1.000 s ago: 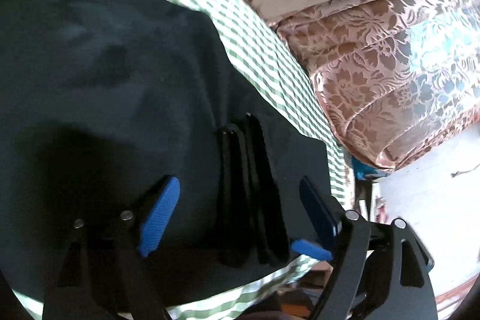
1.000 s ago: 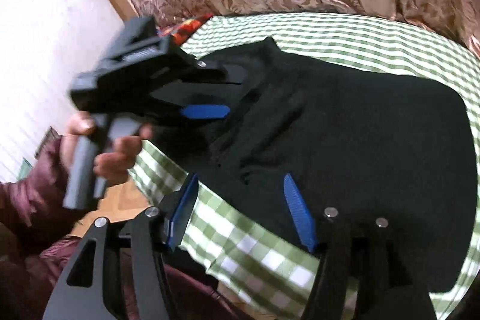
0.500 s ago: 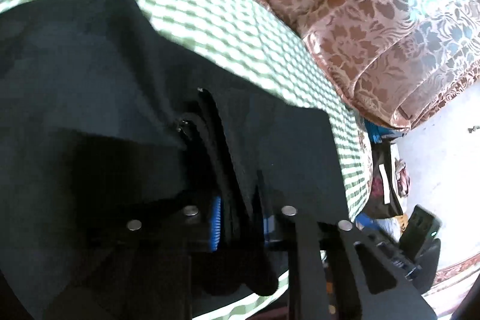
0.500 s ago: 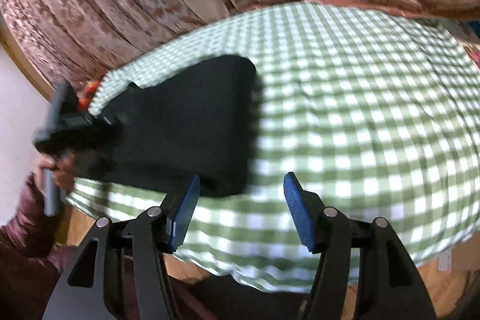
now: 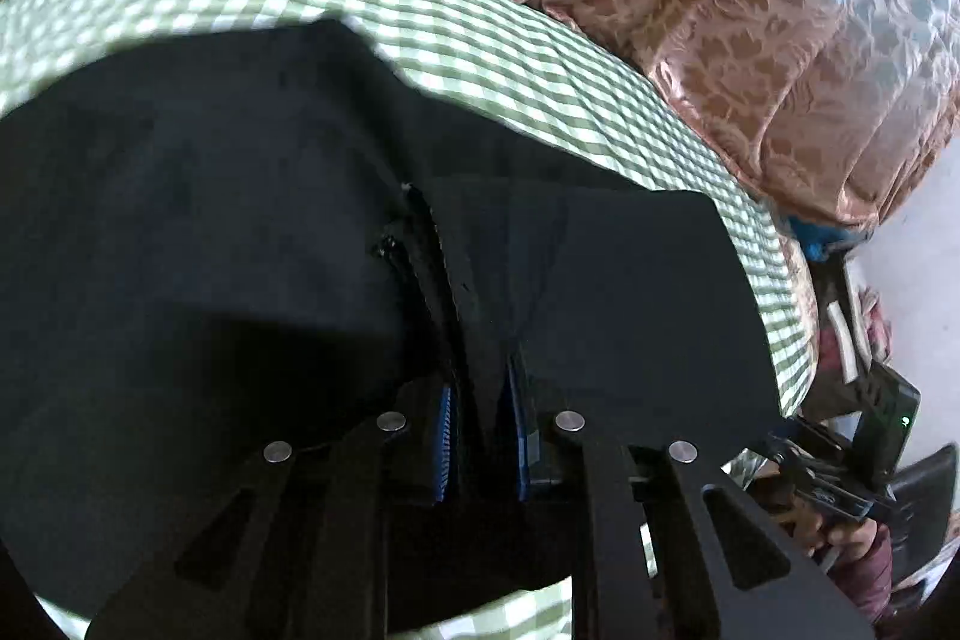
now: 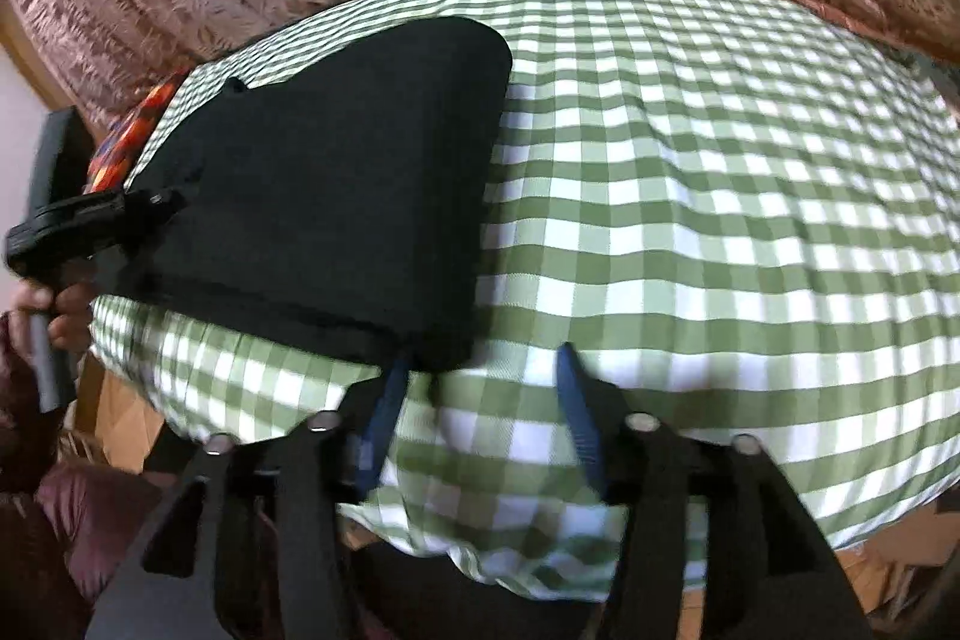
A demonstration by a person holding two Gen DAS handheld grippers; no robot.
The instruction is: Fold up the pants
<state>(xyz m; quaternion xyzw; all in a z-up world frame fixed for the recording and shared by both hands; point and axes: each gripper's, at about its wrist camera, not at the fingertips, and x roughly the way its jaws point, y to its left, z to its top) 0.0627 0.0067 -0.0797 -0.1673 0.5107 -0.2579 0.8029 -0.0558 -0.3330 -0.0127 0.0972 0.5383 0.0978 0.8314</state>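
Left gripper (image 5: 483,436) clamped on stacked edge of black pants (image 5: 198,232), near side of checked surface (image 5: 420,34); keep the layers pinched together when carrying the fold over. Right wrist view: right gripper (image 6: 483,412) spread wide, empty, just off pants' near corner; it should take that corner before lifting so both ends rise level

Left hand-held gripper (image 5: 480,451) with black angular fingers, blue ribbed pads (image 5: 444,451), round silver screws, right hand-held gripper (image 6: 480,421) in the same black frame with blue pads (image 6: 573,403), bare-skinned hand (image 6: 57,307), maroon puffy sleeve (image 6: 78,514)
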